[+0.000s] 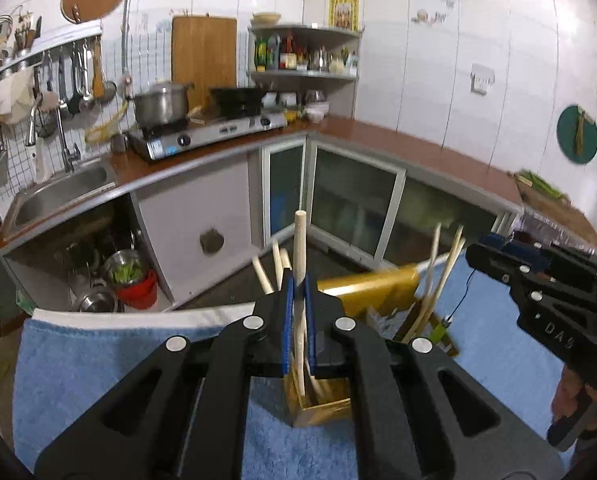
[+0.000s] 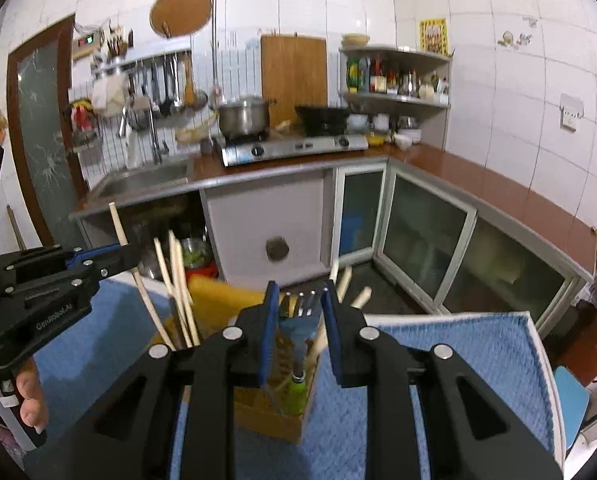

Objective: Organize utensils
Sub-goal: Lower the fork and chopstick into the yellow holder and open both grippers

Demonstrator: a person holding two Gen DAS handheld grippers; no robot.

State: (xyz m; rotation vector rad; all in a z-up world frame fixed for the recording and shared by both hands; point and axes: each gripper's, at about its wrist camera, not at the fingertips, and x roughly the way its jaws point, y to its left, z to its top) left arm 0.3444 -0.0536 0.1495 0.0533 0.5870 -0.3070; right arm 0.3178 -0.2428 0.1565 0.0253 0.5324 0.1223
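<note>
The left gripper has its jaws clamped on a thin wooden stick, upright over the wooden box. It is light and stiff; hold mid-length. The right gripper, jaws slightly apart, holds a fork loosely, maybe.

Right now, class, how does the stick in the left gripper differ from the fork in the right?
The wooden stick is plain pale wood; the fork is metal with a green handle. The stick ends bluntly, the fork in tines. Both are clamped between blue-padded fingers.
</note>
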